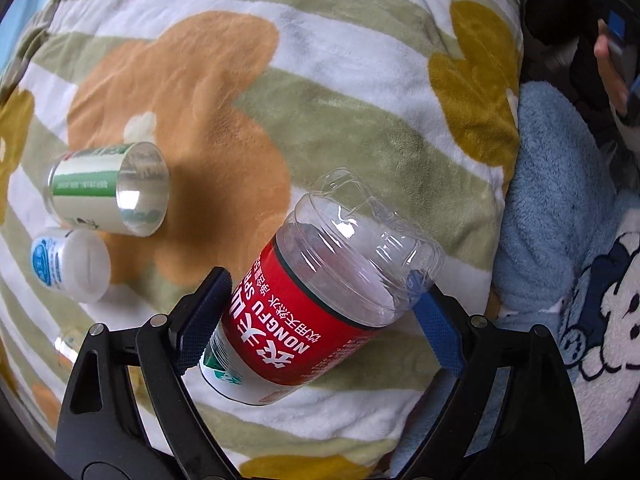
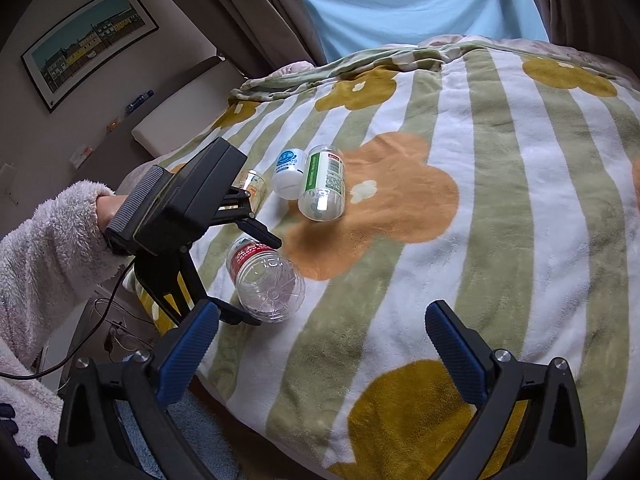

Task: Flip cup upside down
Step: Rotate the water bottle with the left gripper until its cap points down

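A clear plastic cup with a red label (image 1: 304, 320) is held tilted on its side just above the striped blanket (image 1: 320, 80). My left gripper (image 1: 320, 292) is shut on it, with a blue pad pressed against each side. The cup's ribbed closed base points away from the left camera. In the right wrist view that cup (image 2: 266, 284) shows its base, gripped by the left gripper (image 2: 254, 278), which a hand in a fluffy sleeve (image 2: 48, 240) holds. My right gripper (image 2: 324, 316) hangs open over the blanket's near part with nothing between its fingers.
A clear cup with a green and white label (image 1: 108, 190) (image 2: 322, 184) lies on its side on the orange flower. A small white bottle (image 1: 68, 264) (image 2: 289, 172) lies beside it. An orange-labelled clear container (image 2: 254, 186) sits behind the left gripper. Blue fleece (image 1: 560, 200) borders the blanket.
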The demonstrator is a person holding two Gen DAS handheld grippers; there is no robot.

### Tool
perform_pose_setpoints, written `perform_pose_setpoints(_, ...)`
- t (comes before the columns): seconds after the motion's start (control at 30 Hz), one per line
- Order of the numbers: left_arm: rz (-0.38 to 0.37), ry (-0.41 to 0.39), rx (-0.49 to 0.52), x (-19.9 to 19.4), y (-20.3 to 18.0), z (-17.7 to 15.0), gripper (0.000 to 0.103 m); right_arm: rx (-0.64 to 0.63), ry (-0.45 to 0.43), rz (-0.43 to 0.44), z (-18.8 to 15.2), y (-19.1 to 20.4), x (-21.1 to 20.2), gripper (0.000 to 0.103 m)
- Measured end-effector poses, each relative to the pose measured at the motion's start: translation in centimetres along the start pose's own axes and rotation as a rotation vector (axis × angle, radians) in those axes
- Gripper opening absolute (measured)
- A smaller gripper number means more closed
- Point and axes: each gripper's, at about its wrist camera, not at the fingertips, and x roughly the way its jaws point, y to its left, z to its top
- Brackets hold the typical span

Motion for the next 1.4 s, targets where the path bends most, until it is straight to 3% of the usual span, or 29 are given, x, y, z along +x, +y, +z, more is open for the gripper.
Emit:
perform_pose_setpoints(0.1,-0.123,0.013,-0.237,-0.7,3.0,0.0,0.088,0.011,-0.012,0.026,-0.2,0.3,-0.3,0.103)
perform_pose_setpoints(0.2,-0.183,0.034,-0.467,-0.1,6.0,-0.3,0.088,0.018,-0.025,0.040,-0.3,0.6,-0.6,0.103)
perform_pose_setpoints(0.27,-0.180,0.062,-0.560,1.1,7.4,-0.3,0.088,0.025,-0.033,0.051,-0.5,0.7,-0.7,0.103)
perform_pose_setpoints(0.37,-0.132,0.069,-0.614,2.8,7.9,-0.6,0.088,0.031,-0.044,0.061,-0.7,0.9,-1.0,0.103)
perform_pose_setpoints(0.53,-0.016,-0.004,-0.561,1.7,6.7,-0.2,0.089,0.036,-0.063,0.073,-1.1,1.2,-1.6,0.103)
perform_pose_setpoints(0.6,0.067,-0.039,-0.506,-0.1,5.9,-0.1,0.089,0.025,-0.063,0.044,-1.2,1.6,-1.8,0.103)
perform_pose_setpoints(0.7,0.213,-0.093,-0.349,-3.4,3.8,0.1,0.090,-0.031,-0.085,-0.038,-1.5,2.7,-2.2,0.103)
perform_pose_setpoints(0.8,0.326,-0.127,-0.177,-5.1,1.1,0.7,0.102,-0.072,-0.115,-0.098,-2.0,3.7,-2.2,0.103)
perform_pose_setpoints(0.9,0.302,-0.111,-0.093,-4.2,0.1,1.6,0.102,-0.092,-0.133,-0.133,-2.6,4.4,-1.6,0.103)
perform_pose_setpoints(1.07,0.262,-0.037,-0.048,0.7,0.6,1.8,0.102,-0.094,-0.149,-0.126,-3.7,5.6,-1.0,0.103)
perform_pose_setpoints(1.23,0.238,-0.045,-0.059,2.0,0.9,1.7,0.088,-0.132,-0.141,-0.180,-4.6,6.7,-0.4,0.103)
perform_pose_setpoints(1.4,0.233,-0.058,-0.077,2.2,1.6,2.1,0.087,-0.170,-0.128,-0.188,-4.9,7.3,0.2,0.103)
